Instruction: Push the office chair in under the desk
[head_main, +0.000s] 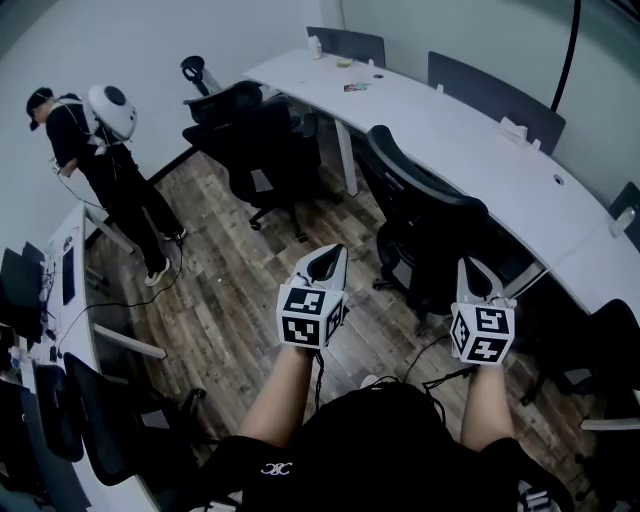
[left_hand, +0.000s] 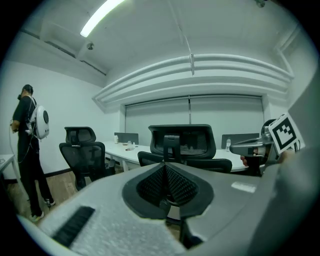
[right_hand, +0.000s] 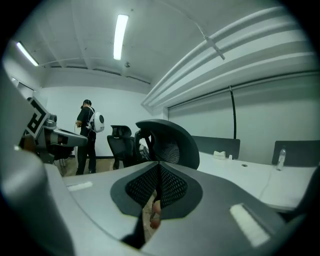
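Note:
A black mesh office chair (head_main: 425, 215) stands a little out from the long curved white desk (head_main: 470, 140), its back toward me. It also fills the middle of the left gripper view as the office chair (left_hand: 182, 142) and sits just ahead in the right gripper view as the office chair (right_hand: 167, 140). My left gripper (head_main: 327, 262) is shut and empty, short of the chair's left side. My right gripper (head_main: 474, 275) is shut and empty too, close to the chair's right rear. Neither touches the chair that I can see.
A second black chair (head_main: 250, 140) stands further left along the desk. A person with a white backpack (head_main: 100, 150) stands on the wood floor (head_main: 240, 290) at left. More chairs (head_main: 600, 350) sit at right, another desk (head_main: 60, 290) at the left edge. Cables (head_main: 420, 365) lie on the floor near my feet.

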